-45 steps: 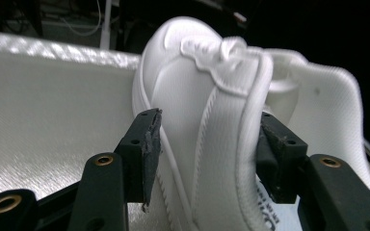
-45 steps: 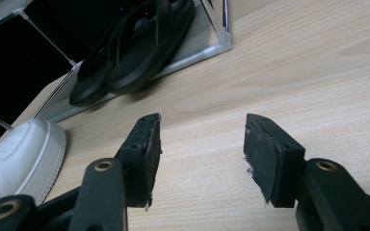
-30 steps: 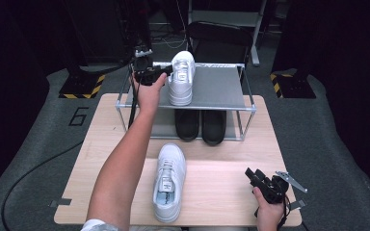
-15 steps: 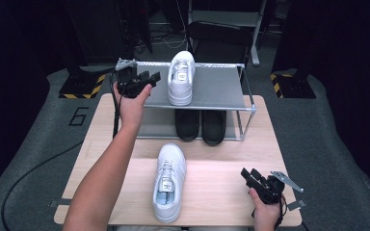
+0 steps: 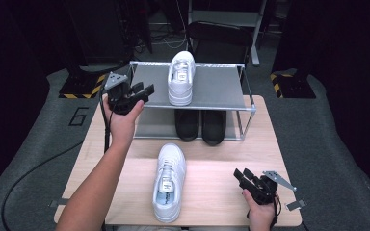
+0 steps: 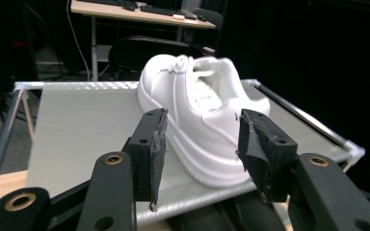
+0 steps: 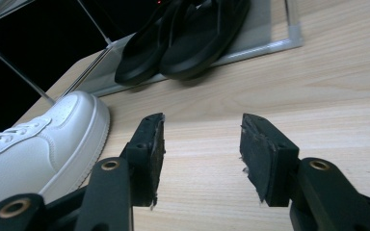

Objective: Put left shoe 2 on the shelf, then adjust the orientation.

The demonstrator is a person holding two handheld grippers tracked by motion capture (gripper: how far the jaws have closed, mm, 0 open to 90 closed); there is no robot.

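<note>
One shoe on the table (image 5: pixel 168 182) lies lengthwise left of our nearer right gripper (image 5: pixel 244 177), whose empty jaws have just been closing.

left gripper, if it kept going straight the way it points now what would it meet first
Most likely the white sneaker on the grey shelf's top: it sits framed between the left gripper's open jaws, heel end nearest, though the gap to it is hard to judge.

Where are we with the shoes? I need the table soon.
Done: one white sneaker stands on the rack's top shelf. In hand: nothing; the left gripper is beside the rack, jaws open and empty. Left: the second sneaker lies on the table, the right gripper open beside it.
</note>
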